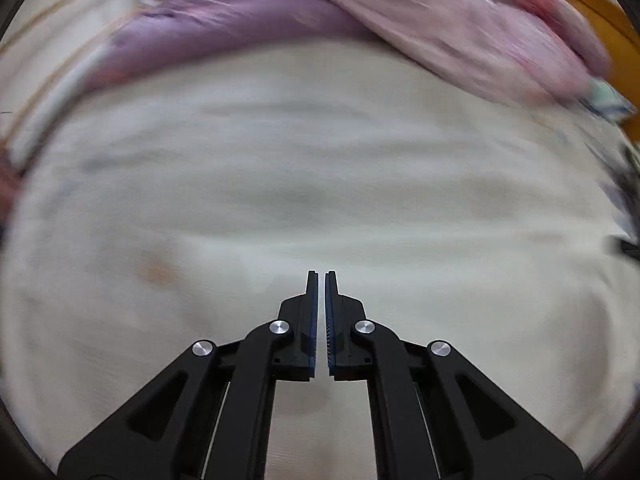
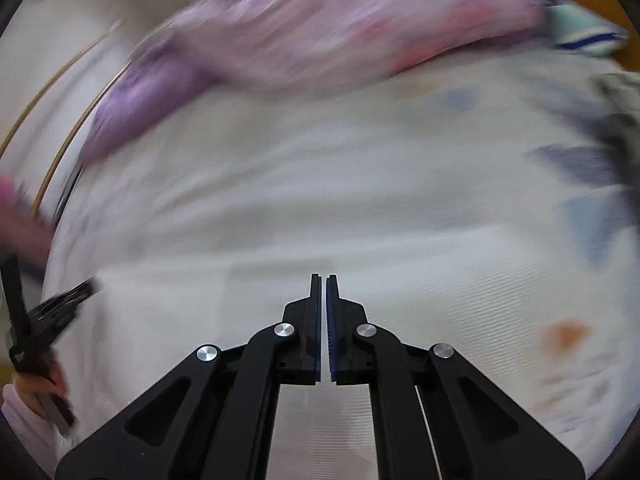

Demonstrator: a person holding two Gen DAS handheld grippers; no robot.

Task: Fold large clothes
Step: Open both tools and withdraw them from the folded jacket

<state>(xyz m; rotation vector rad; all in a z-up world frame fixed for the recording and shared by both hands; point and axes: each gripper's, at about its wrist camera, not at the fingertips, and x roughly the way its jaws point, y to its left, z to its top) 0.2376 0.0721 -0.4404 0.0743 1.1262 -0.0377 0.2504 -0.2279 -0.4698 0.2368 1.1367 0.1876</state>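
A wide white cloth [image 1: 320, 184] with faint coloured prints lies spread below both grippers and fills most of each view; both pictures are blurred. Beyond it sits a heap of purple and pink clothes [image 1: 360, 32], also seen in the right wrist view [image 2: 320, 36]. My left gripper [image 1: 321, 276] hangs over the white cloth [image 2: 360, 208], its jaws nearly together with nothing between them. My right gripper [image 2: 323, 278] is shut and empty above the same cloth. At the left edge of the right wrist view, the left gripper [image 2: 86, 290] shows, held by a hand [image 2: 48, 384].
A teal cloth with a blue stripe [image 2: 580, 32] lies at the far right end of the heap. Orange-brown wood [image 1: 600, 16] shows at the upper right. Dark blue printed patches [image 2: 580, 160] mark the white cloth's right side. Thin tan curved lines [image 2: 60, 132] run along the left.
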